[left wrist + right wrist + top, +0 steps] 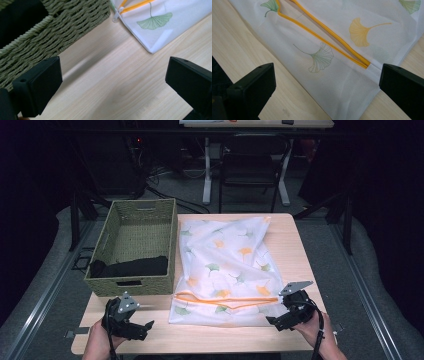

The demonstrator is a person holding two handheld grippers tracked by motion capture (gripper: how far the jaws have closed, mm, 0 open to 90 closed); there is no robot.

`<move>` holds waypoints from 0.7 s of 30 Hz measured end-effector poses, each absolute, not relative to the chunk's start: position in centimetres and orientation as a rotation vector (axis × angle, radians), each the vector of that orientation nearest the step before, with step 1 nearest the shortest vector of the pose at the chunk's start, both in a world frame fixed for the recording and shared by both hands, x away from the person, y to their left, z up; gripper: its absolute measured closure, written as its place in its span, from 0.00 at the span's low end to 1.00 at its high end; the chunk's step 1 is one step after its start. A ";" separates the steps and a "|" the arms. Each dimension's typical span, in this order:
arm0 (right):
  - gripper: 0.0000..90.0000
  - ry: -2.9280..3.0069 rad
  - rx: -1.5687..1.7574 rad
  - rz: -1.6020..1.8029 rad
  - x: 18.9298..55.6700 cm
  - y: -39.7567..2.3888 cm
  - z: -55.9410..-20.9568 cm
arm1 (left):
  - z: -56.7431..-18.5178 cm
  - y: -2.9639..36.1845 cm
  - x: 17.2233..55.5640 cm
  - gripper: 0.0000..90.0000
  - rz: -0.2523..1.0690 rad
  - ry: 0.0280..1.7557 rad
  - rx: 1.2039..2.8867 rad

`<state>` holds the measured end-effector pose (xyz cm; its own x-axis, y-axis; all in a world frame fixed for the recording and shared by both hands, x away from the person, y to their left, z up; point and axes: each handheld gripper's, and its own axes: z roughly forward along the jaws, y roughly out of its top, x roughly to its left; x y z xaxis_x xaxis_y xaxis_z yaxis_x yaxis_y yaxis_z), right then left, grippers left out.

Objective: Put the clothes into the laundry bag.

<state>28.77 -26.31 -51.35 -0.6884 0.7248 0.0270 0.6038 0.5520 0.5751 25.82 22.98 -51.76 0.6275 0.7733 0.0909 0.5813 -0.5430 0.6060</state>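
Observation:
A white mesh bag (227,270) printed with green and orange ginkgo leaves lies flat on the wooden table (200,337). Its orange zipper (225,299) runs across the near end and stands partly open. My left gripper (142,327) is open at the near left, beside the bag's near left corner (150,48) and in front of the basket. My right gripper (275,322) is open at the bag's near right corner (352,100), with the zipper's end (365,64) just ahead between its jaws. Nothing is held.
A woven green basket (135,287) stands on the table's left half, with a dark cloth (132,266) inside at its near end. Its wall (62,27) is close to my left gripper. A chair (250,167) and desk legs stand beyond the table.

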 end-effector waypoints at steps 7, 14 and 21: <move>0.01 2.588 1.114 0.824 28.8 -26.3 -51.5 | -52.0 22.8 26.2 0.01 0.466 1.084 2.338; 0.01 2.602 1.104 0.811 28.8 -26.0 -51.6 | -52.1 22.9 26.5 0.01 0.472 1.093 2.338; 0.01 2.602 1.068 0.788 29.3 -25.5 -51.6 | -52.1 22.9 26.8 0.00 0.459 1.099 2.335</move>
